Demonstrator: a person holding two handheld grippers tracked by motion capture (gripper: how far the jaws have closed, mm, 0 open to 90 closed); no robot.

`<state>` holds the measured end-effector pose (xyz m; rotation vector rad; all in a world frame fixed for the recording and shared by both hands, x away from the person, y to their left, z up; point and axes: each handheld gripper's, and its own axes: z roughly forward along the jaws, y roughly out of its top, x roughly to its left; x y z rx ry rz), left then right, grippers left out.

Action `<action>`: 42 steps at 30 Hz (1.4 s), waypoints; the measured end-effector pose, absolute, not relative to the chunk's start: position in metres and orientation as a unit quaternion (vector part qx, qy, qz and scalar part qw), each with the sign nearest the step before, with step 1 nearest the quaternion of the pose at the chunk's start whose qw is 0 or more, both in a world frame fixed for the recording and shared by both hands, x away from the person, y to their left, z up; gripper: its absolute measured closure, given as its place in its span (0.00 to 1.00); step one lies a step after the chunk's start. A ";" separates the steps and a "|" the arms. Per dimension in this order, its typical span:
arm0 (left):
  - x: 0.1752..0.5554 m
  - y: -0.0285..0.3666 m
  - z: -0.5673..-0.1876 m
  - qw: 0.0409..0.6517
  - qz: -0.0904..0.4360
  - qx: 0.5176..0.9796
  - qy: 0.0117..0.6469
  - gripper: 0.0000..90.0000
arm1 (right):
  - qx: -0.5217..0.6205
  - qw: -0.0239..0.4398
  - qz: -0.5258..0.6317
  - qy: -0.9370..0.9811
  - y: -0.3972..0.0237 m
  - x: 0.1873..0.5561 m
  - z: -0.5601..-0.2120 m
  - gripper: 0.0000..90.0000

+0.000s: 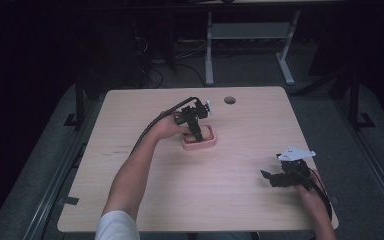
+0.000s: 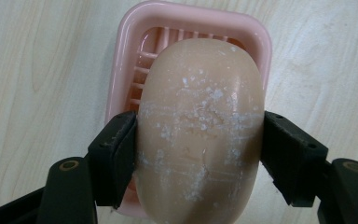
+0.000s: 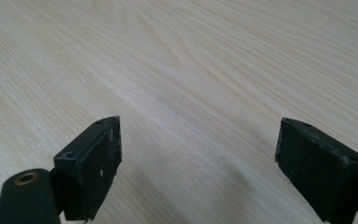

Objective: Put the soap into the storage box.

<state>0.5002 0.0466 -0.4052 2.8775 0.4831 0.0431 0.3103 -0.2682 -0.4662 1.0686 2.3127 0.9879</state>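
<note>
Left gripper (image 2: 199, 154) pinches soap (image 2: 200, 130) across its narrow width, a jaw on each flank; soap sits directly over the pink dish (image 2: 256, 39), ahead of and below the jaws. Right gripper (image 3: 198, 163) idle, jaws spread over bare table (image 3: 214, 56).

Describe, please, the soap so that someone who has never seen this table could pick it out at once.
On the light wooden table, look just behind the middle for the pink ribbed soap dish. The soap sits over it, clamped by the left gripper. It is a beige oval bar flecked with white scuffs.
</note>
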 end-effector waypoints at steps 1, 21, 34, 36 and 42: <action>0.501 0.047 -0.406 0.111 0.014 0.980 0.165 0.35 | 0.383 0.203 0.354 0.829 -0.268 0.310 -0.466 0.15; 0.506 0.046 -0.413 0.106 0.012 0.979 0.174 0.35 | 0.381 0.203 0.353 0.830 -0.268 0.311 -0.467 0.15; 0.505 0.042 -0.413 0.103 0.015 0.981 0.166 0.34 | 0.379 0.203 0.352 0.831 -0.268 0.311 -0.466 0.15; 0.504 0.042 -0.410 0.110 0.017 0.980 0.163 0.35 | 0.380 0.203 0.353 0.831 -0.268 0.311 -0.467 0.15; 0.501 0.044 -0.403 0.113 0.027 0.980 0.161 0.34 | 0.380 0.202 0.352 0.831 -0.266 0.311 -0.466 0.15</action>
